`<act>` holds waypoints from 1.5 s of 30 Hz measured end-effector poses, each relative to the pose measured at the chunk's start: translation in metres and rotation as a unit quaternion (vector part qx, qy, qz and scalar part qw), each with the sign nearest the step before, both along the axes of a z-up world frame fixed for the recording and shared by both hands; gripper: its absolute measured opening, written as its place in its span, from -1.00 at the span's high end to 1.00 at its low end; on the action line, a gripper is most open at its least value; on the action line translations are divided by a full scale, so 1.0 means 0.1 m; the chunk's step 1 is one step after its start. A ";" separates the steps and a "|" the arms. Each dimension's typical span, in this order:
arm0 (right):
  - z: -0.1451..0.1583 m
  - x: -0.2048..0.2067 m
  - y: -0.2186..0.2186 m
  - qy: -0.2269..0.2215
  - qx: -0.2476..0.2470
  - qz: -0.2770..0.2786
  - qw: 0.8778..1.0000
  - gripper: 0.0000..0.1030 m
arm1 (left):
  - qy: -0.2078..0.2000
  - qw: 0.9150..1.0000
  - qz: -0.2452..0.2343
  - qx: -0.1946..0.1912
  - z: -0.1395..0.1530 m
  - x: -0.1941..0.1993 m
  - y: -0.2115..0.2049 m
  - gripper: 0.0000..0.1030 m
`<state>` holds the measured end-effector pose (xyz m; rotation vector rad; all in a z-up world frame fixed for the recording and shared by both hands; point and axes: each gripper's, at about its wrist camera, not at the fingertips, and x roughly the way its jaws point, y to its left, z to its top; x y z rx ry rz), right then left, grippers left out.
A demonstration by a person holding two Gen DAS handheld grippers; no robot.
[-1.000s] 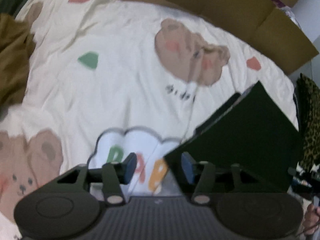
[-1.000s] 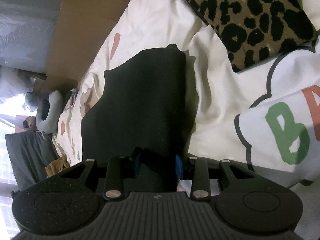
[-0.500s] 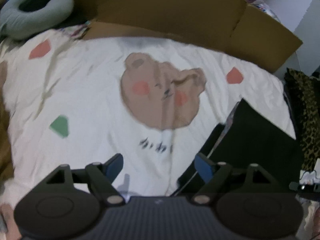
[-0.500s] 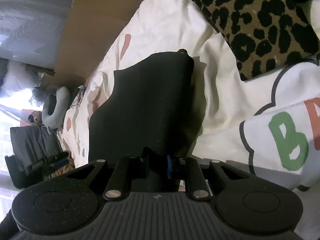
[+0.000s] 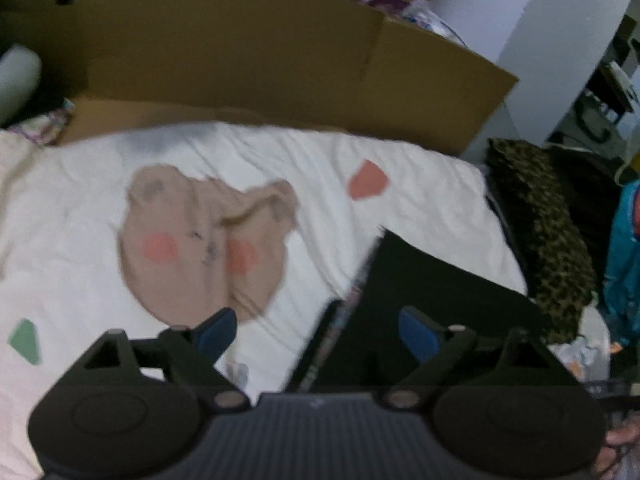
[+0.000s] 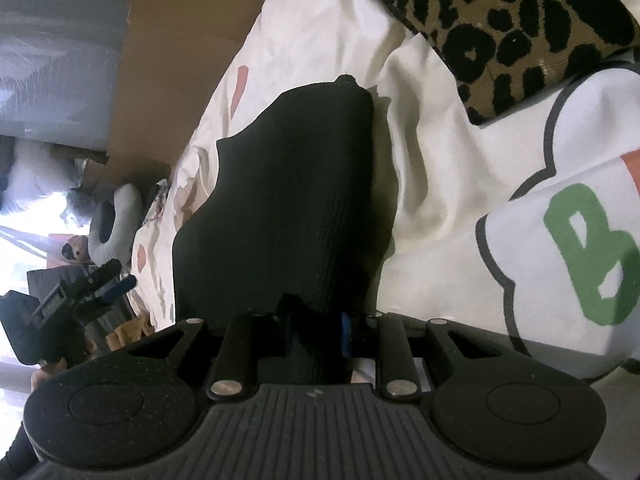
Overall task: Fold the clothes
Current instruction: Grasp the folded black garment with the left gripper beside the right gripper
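Note:
A folded black garment (image 5: 432, 288) lies on the white bear-print bedspread (image 5: 280, 168), at the right in the left wrist view. My left gripper (image 5: 316, 332) is open and empty, held above the garment's left edge. In the right wrist view my right gripper (image 6: 316, 332) is shut on the near end of the black garment (image 6: 296, 184), which stretches away over the bedspread (image 6: 432, 168). The left gripper also shows at the far left of the right wrist view (image 6: 100, 284).
A leopard-print cushion (image 5: 540, 232) lies right of the garment; it also shows in the right wrist view (image 6: 520, 20). Brown cardboard (image 5: 280, 60) stands along the far side of the bed. A grey neck pillow (image 6: 112, 220) lies at the far end.
My left gripper has opened wide, let go of the garment's corner and lifted back, so more of the cardboard and room shows. The right gripper has kept its hold on the garment.

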<state>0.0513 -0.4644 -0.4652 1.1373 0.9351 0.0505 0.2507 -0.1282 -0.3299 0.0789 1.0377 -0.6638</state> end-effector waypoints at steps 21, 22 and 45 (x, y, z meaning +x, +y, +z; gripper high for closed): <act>-0.02 -0.05 0.02 -0.022 0.026 0.000 0.999 0.52 | 0.053 0.997 -0.040 -0.029 -0.64 0.17 -0.15 -0.09; -0.02 -0.04 0.03 -0.023 0.026 0.000 0.999 0.53 | 0.057 0.997 -0.041 -0.030 -0.66 0.16 -0.14 -0.06; 0.31 0.02 -0.30 -0.018 -0.020 -0.009 1.000 0.86 | 0.129 0.990 -0.027 -0.054 -0.75 0.09 -0.21 0.16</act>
